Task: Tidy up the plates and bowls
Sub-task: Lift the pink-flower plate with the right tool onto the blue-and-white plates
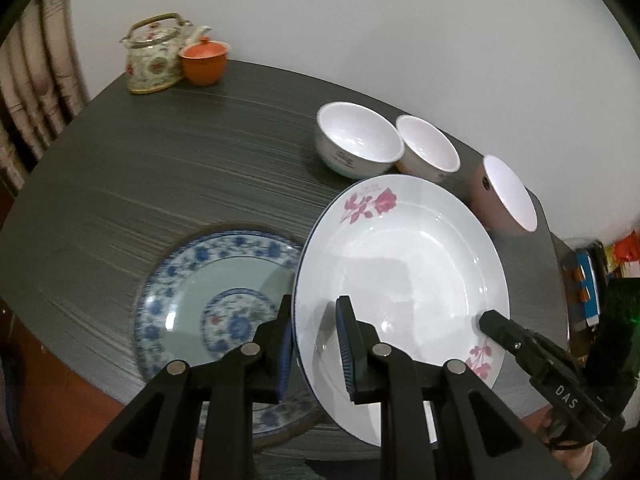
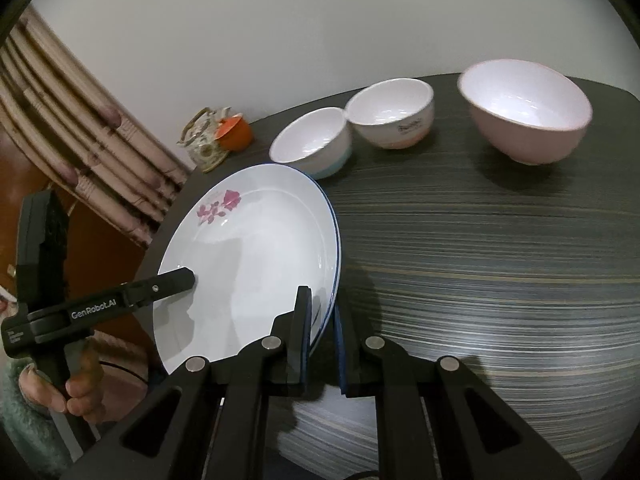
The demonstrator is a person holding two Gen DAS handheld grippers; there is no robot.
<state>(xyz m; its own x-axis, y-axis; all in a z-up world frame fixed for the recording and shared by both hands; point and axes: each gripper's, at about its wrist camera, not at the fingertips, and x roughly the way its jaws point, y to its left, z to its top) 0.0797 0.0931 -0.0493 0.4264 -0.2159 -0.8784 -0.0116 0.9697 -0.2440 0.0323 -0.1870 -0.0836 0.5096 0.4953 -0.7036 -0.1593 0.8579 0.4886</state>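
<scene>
A white plate with pink flowers (image 1: 404, 264) is held tilted above the dark table (image 1: 160, 168). My left gripper (image 1: 316, 344) is shut on its left rim. My right gripper (image 2: 322, 332) is shut on its right rim (image 2: 256, 264); one of its fingers (image 1: 504, 328) shows in the left wrist view, and a left gripper finger (image 2: 168, 282) shows in the right wrist view. A blue-patterned plate (image 1: 208, 304) lies flat on the table, partly under the white plate. Three bowls stand behind: a white-blue one (image 1: 356, 140), a white-peach one (image 1: 428, 148) and a pink one (image 1: 508, 196).
A floral teapot (image 1: 154, 56) and an orange lidded cup (image 1: 204, 60) stand at the table's far left corner. A curtain (image 2: 72, 148) hangs beside the table. The table's right half (image 2: 500, 264) shows only bare striped surface in front of the bowls.
</scene>
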